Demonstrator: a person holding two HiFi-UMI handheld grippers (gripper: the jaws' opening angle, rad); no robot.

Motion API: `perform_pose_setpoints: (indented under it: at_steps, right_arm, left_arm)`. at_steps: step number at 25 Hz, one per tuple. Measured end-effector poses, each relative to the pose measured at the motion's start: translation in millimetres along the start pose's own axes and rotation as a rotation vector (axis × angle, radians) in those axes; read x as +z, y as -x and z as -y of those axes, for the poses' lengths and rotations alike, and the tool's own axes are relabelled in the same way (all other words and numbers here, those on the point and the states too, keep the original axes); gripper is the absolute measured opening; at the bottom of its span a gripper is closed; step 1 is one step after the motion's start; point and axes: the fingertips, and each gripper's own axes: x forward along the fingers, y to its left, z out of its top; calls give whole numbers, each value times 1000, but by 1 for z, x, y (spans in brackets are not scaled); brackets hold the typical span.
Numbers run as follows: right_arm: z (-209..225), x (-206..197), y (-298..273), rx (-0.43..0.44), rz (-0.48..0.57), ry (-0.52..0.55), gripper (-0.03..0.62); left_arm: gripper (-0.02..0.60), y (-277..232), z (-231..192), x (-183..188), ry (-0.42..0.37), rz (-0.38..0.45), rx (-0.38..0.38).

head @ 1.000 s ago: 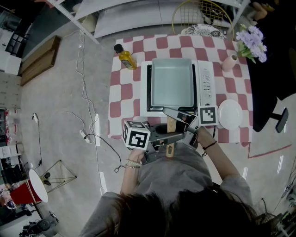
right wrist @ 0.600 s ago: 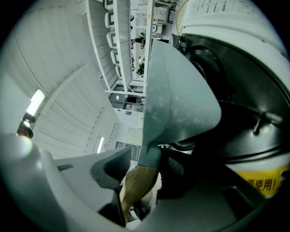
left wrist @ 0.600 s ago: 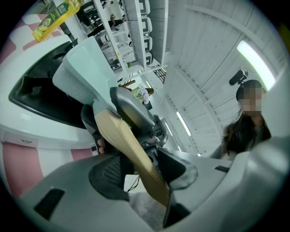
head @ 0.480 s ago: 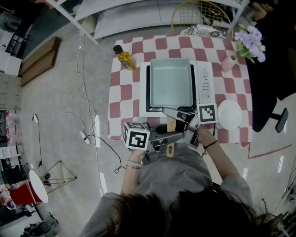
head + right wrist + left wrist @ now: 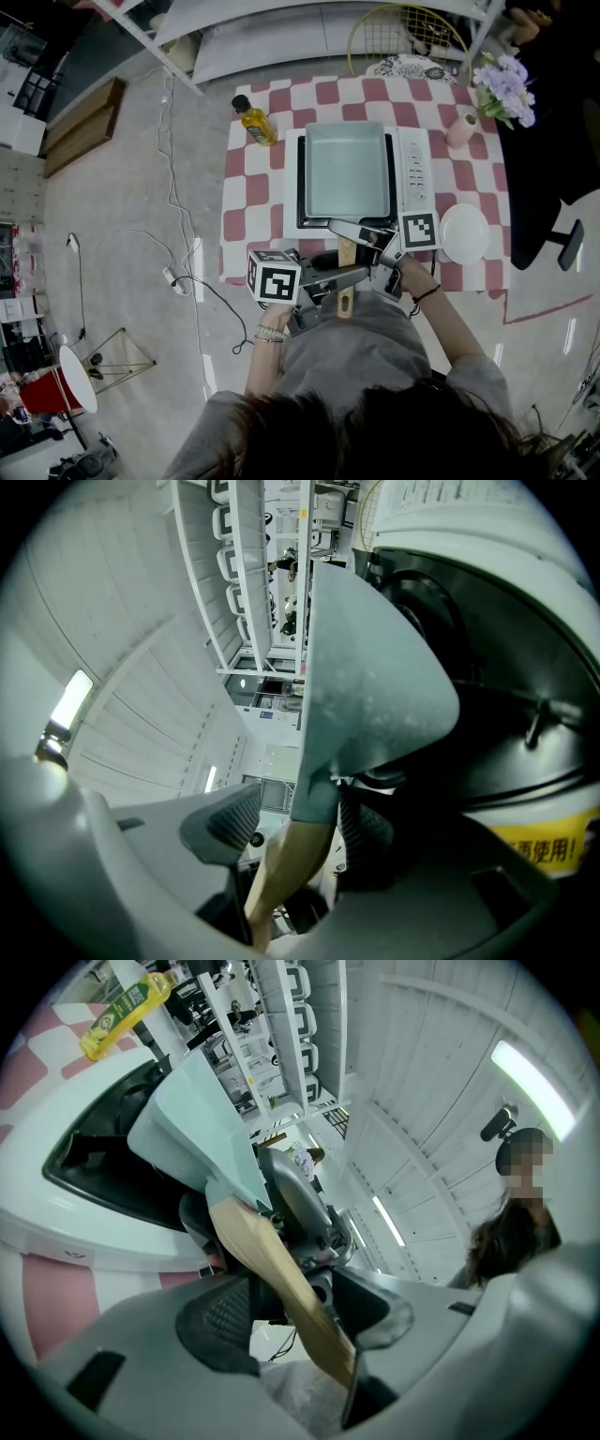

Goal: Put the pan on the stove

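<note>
A pale teal rectangular pan (image 5: 347,169) sits on the white tabletop stove (image 5: 413,164). Its wooden handle (image 5: 345,274) points toward me over the table's front edge. My left gripper (image 5: 339,286) reaches in from the left and my right gripper (image 5: 358,246) from the right, and both straddle the handle. In the left gripper view the handle (image 5: 272,1269) runs between the jaws of the left gripper (image 5: 291,1307) as they open, with a gap at the pad. In the right gripper view the right gripper (image 5: 300,841) likewise opens around the handle (image 5: 291,864), below the pan (image 5: 375,677).
A red-and-white checked cloth (image 5: 244,202) covers the table. On it stand a yellow oil bottle (image 5: 255,117) at the back left, a white plate (image 5: 466,232) to the stove's right and a pink vase of purple flowers (image 5: 506,80). Cables (image 5: 178,272) trail on the floor at left.
The pan stays on the stove and both grippers stay at the handle. Any widening of the jaws is too small to see in the head view.
</note>
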Motion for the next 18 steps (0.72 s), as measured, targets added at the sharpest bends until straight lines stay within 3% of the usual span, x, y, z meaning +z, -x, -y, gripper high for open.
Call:
perform_pose_setpoints:
  at_steps: [18]
  right_arm:
    - [5,2,28,-49,101,26,256]
  left_arm:
    - [234,35,-10,15,-43,56,57]
